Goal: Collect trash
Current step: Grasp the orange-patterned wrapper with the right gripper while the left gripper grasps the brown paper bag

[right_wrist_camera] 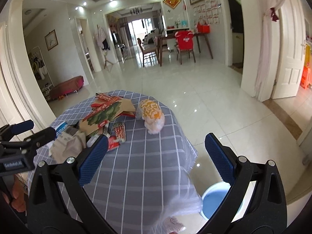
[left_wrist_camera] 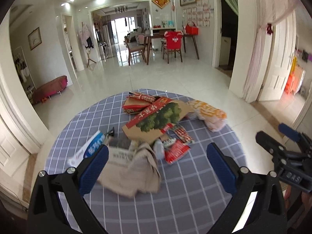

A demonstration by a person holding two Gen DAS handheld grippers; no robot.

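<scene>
Trash lies on a round table with a grey checked cloth [left_wrist_camera: 185, 191]: a crumpled newspaper [left_wrist_camera: 134, 167], a flattened cardboard box with a broccoli picture [left_wrist_camera: 158, 117], red snack wrappers [left_wrist_camera: 175, 152], a blue-white packet [left_wrist_camera: 91, 146] and an orange-white plastic bag [left_wrist_camera: 210, 115]. My left gripper [left_wrist_camera: 158, 167] is open just above the newspaper, its left pad beside it. My right gripper [right_wrist_camera: 156, 158] is open and empty over the table's right part; the bag [right_wrist_camera: 152, 115] lies beyond it. A blue bin [right_wrist_camera: 218, 198] stands on the floor below the table's right edge.
A shiny tiled floor surrounds the table. A dining table with chairs [left_wrist_camera: 167, 42] stands far back. A low red bench [left_wrist_camera: 50, 89] is at the left wall. White doors [right_wrist_camera: 288, 58] are at the right. My right gripper shows in the left wrist view [left_wrist_camera: 280, 136].
</scene>
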